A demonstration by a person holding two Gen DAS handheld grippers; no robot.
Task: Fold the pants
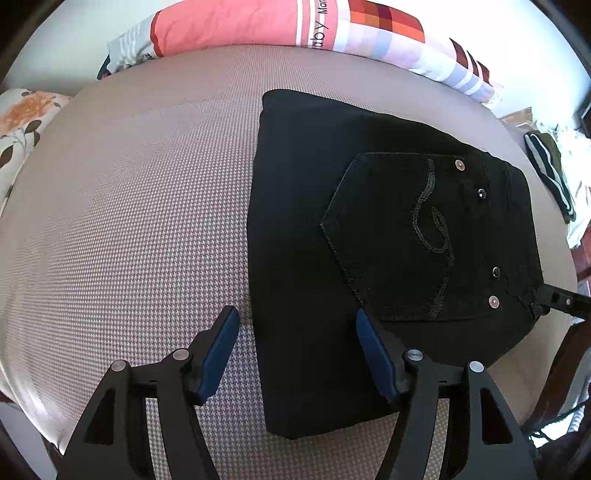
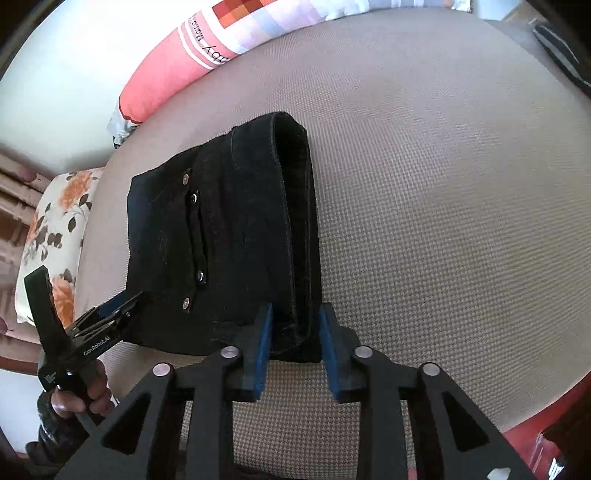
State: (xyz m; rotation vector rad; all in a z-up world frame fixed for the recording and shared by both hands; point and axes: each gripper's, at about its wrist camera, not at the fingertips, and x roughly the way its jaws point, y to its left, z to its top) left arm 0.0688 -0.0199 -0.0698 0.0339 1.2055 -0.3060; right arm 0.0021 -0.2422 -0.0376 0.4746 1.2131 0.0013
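Note:
Black pants point(image 1: 332, 240) lie folded into a compact rectangle on a grey houndstooth bed, back pocket with rivets facing up. They also show in the right wrist view point(image 2: 229, 240), waistband edge on the right. My left gripper point(image 1: 295, 332) is open, its fingers straddling the near left edge of the pants; it shows in the right wrist view point(image 2: 122, 310) at the bundle's left corner. My right gripper point(image 2: 295, 332) is open with its blue pads on either side of the near waistband corner, not pinching it. Its tip shows in the left wrist view point(image 1: 554, 297) at the right edge.
A pink and patchwork bolster point(image 1: 295, 26) lies along the far side of the bed. A floral pillow point(image 2: 55, 236) sits at the left. Striped clothes point(image 1: 550, 173) lie off the bed's right edge. Bed surface point(image 2: 443, 184) extends right of the pants.

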